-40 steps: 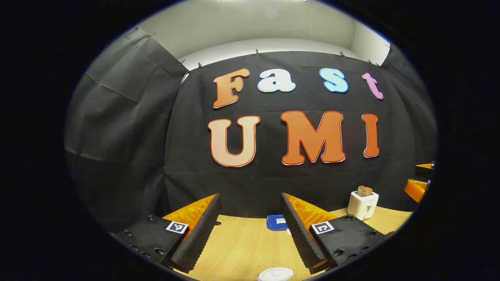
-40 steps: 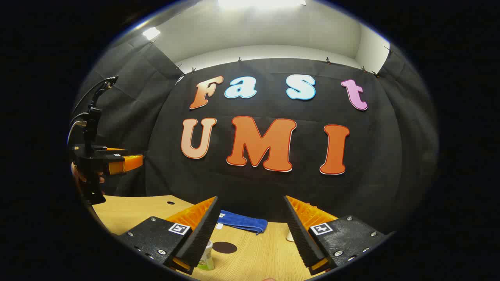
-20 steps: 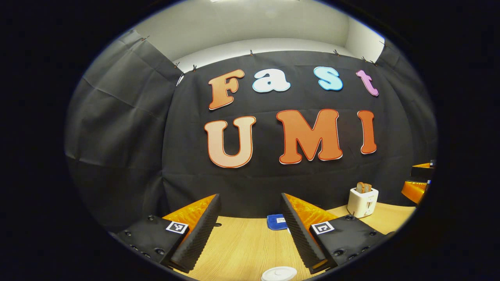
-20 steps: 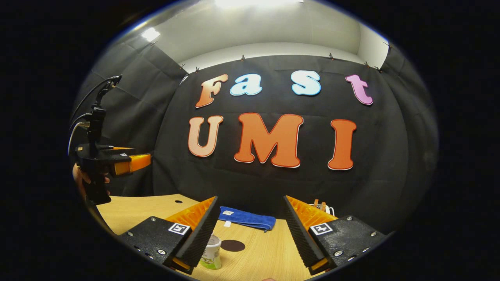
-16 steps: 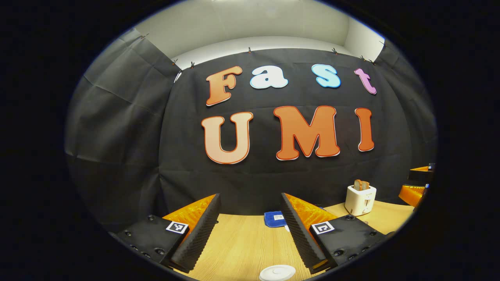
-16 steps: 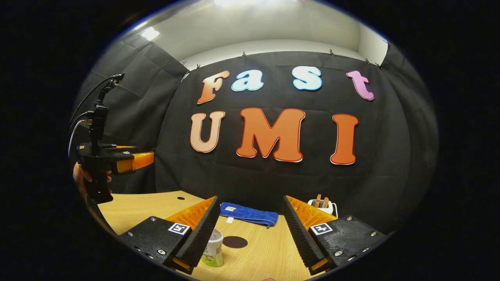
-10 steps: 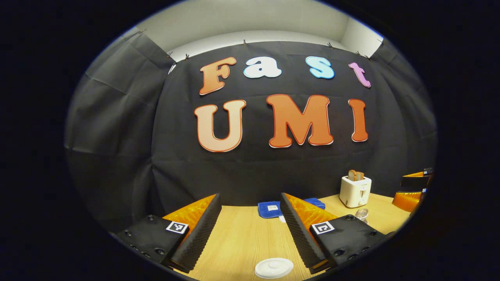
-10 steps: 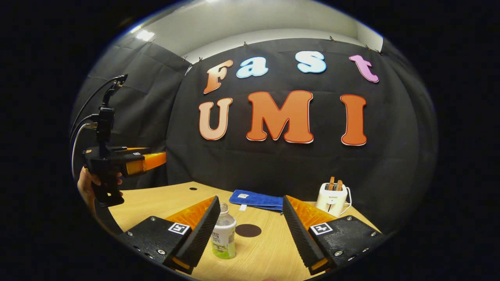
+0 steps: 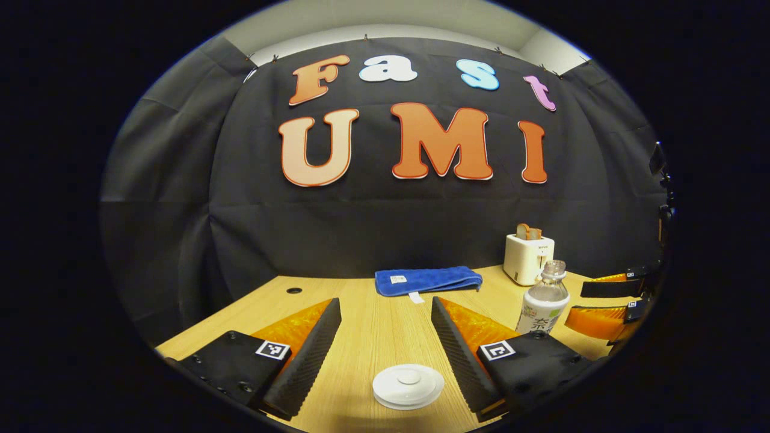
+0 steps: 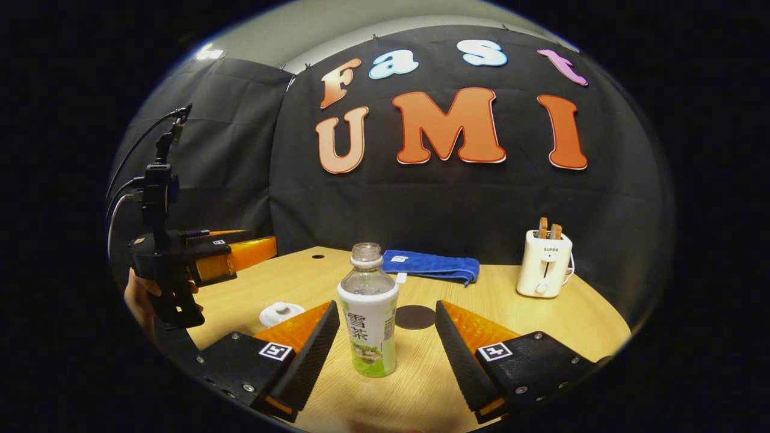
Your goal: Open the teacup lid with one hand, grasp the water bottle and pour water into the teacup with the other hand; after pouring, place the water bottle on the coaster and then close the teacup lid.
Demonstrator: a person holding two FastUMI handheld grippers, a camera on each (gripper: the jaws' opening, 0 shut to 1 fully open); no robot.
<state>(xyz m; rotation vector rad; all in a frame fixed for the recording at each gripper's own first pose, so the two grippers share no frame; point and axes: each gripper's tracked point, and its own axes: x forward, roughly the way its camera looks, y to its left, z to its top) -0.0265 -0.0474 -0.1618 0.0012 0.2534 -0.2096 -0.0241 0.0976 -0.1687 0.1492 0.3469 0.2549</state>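
In the left gripper view a white teacup lid [image 9: 408,386] with a small knob lies low on the wooden table [image 9: 373,319], between and just ahead of my open left gripper [image 9: 385,352]. The clear water bottle [image 9: 544,297] stands uncapped to the right, near the other gripper [image 9: 610,300]. In the right gripper view the same water bottle [image 10: 368,319] stands upright just ahead of my open right gripper [image 10: 385,352], a little left of centre. A dark round coaster [image 10: 415,316] lies behind it. The teacup lid [image 10: 280,313] sits at left, below the hand-held left gripper [image 10: 240,255].
A blue folded cloth [image 10: 432,266] lies at the table's back edge, also seen as the cloth [image 9: 428,279] in the left gripper view. A white toaster [image 10: 545,263] with toast stands at the back right; the toaster [image 9: 528,258] sits behind the bottle.
Both cameras have tilted downward, so the table, bottle, coaster, lid and toaster have risen into view. Both grippers stay open and hold nothing.
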